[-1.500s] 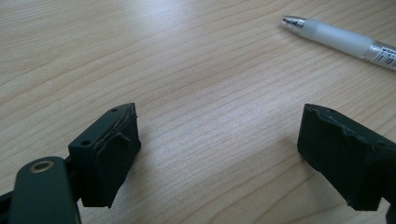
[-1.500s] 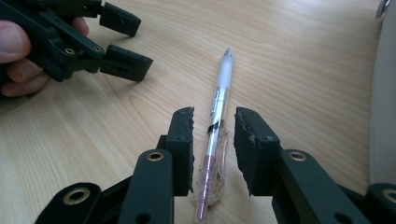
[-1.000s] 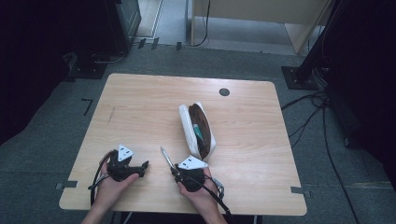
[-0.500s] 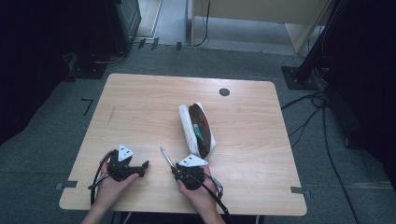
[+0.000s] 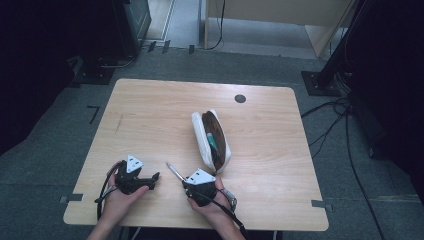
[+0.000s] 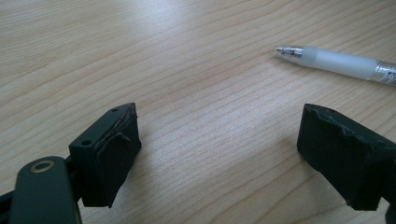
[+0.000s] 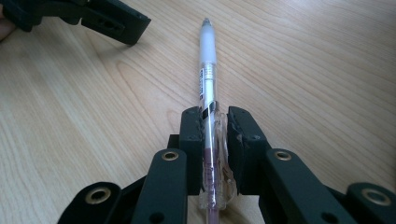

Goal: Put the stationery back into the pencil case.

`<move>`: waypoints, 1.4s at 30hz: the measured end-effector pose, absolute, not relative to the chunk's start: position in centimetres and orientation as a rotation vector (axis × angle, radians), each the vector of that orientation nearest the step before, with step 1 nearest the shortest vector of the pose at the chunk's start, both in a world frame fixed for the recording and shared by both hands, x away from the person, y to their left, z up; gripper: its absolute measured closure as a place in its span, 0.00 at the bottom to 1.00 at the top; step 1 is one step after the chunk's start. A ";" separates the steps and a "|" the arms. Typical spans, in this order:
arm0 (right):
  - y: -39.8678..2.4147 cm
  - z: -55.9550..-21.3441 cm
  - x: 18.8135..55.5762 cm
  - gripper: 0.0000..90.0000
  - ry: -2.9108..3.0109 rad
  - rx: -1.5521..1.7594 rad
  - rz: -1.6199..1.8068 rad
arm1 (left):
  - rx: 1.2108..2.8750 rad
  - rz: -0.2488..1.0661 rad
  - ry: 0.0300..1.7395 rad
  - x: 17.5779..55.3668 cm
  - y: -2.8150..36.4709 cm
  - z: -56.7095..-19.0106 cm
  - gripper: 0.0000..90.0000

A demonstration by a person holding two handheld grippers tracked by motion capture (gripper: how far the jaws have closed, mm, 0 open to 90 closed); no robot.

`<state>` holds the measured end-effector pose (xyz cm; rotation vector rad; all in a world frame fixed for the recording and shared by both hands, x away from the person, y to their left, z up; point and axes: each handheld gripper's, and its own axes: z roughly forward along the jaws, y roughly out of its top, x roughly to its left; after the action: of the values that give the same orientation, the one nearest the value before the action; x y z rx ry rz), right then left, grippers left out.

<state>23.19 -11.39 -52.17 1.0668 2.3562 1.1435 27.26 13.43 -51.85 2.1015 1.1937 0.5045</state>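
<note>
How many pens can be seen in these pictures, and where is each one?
2. One clear pen is clamped in the right gripper, tip over the table. One teal pen lies inside the open pencil case. More may be hidden in the case.

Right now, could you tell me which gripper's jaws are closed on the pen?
The right gripper: its jaws clamp the pen, while the left gripper stands open, holding nothing.
</note>
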 end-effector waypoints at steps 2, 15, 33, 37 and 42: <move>-11.6 -52.2 23.2 0.86 2.363 1.055 1.145 | 2.102 0.503 1.193 27.3 13.4 -51.9 0.15; -12.8 -51.7 22.8 0.86 2.289 1.108 1.178 | 2.104 0.502 1.188 27.3 13.4 -51.9 0.15; -14.5 -47.0 22.6 0.86 2.153 1.126 1.291 | 2.104 0.503 1.188 27.3 13.4 -51.9 0.15; -15.0 -45.9 22.8 0.86 2.118 1.141 1.307 | 2.104 0.503 1.188 27.3 13.4 -51.9 0.15; -15.9 -44.7 23.1 0.86 2.063 1.151 1.328 | 2.104 0.503 1.188 27.3 13.4 -51.8 0.15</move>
<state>23.11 -15.87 -44.70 1.1514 2.0634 1.3284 27.29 13.42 -51.85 2.1041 1.1881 0.5027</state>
